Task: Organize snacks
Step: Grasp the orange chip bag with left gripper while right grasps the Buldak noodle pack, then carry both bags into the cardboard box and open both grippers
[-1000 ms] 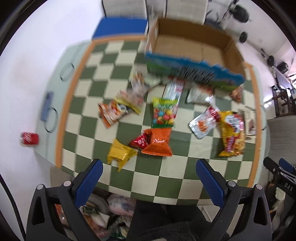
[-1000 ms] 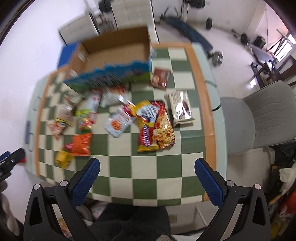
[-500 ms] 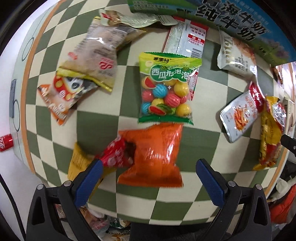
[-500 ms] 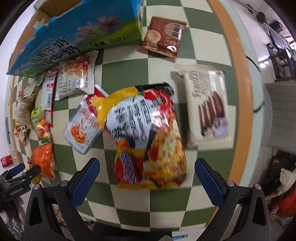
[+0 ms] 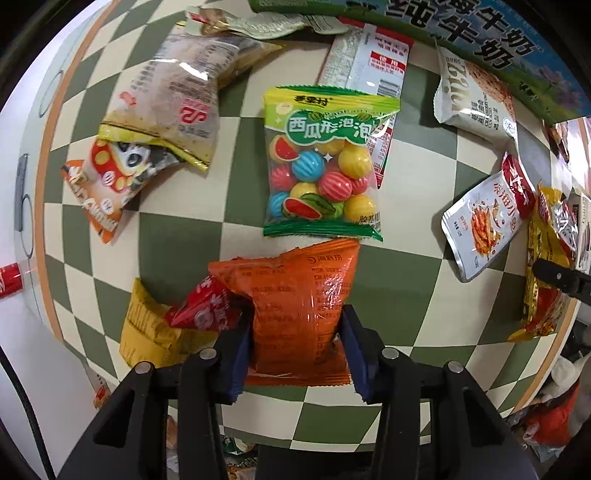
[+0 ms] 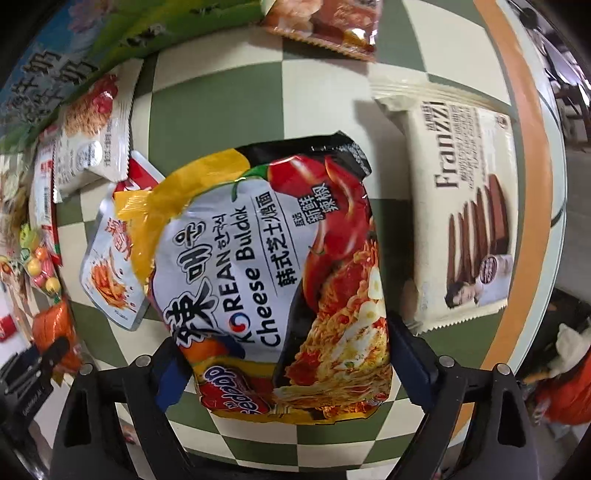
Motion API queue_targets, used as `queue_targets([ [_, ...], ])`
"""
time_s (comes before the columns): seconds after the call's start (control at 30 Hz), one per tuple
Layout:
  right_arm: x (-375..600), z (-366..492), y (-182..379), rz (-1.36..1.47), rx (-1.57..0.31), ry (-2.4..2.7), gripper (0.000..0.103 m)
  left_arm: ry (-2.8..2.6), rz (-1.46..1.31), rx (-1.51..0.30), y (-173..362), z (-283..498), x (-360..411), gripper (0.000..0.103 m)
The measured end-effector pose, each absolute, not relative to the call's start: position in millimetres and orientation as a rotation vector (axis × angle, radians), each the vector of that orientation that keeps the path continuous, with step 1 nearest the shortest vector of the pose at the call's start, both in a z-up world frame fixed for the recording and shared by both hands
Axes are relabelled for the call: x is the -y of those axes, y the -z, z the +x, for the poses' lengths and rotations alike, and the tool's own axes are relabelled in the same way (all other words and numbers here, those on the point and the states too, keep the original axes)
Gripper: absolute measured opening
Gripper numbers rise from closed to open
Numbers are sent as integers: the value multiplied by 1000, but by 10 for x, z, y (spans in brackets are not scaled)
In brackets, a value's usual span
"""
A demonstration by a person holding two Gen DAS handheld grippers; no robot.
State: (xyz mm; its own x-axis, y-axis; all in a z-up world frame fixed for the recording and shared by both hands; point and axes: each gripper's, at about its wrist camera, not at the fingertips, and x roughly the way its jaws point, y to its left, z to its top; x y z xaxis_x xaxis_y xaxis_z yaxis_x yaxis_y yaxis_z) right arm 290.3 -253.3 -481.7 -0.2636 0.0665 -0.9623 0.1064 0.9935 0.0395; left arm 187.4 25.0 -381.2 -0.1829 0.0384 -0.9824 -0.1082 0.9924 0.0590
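My left gripper is shut on the orange snack bag, which still lies on the checkered table. My right gripper is closed around the lower end of the Korean cheese noodle pack, its pads pressing both sides. A green bubble-gum bag lies just beyond the orange bag. A small red packet and a yellow packet lie left of the orange bag. The milk carton box stands at the far edge and also shows in the right wrist view.
A beige bag, a panda snack bag, white packs and a striped pack lie around. In the right wrist view a Franzzi wafer pack and a brown pack lie near the table's right edge.
Both grippers came down to the table and closed: the left on the orange bag, the right on the noodle pack. Both were wide open and higher before.
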Motion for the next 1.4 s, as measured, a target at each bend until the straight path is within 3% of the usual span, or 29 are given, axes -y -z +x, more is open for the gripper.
queue_targets([
  [0.27,2541,2565,4581,172,-1778,4,92,-161,-89,-1702,3428,1670,-221,41],
  [0.5,2578,2377,3993,260,-1718,-125,92,-110,-156,-1588,2628,1753,30,41],
  [0.7,2638,2589,3059,344,-1622,-224,92,-6,-147,-1466,1835,2510,174,41],
  [0.83,2532,2928,2657,390,-1558,-250,92,33,-117,-1428,1662,3302,197,41],
  [1.0,2428,3682,2373,379,-1493,-197,92,43,-111,-1453,1766,4217,93,41],
  [1.13,2197,4445,2638,375,-1503,-140,92,61,-120,-1514,2085,4951,2,41],
  [1.4,2048,5536,3310,363,-1589,-35,92,90,-102,-1614,2768,5672,-42,41],
])
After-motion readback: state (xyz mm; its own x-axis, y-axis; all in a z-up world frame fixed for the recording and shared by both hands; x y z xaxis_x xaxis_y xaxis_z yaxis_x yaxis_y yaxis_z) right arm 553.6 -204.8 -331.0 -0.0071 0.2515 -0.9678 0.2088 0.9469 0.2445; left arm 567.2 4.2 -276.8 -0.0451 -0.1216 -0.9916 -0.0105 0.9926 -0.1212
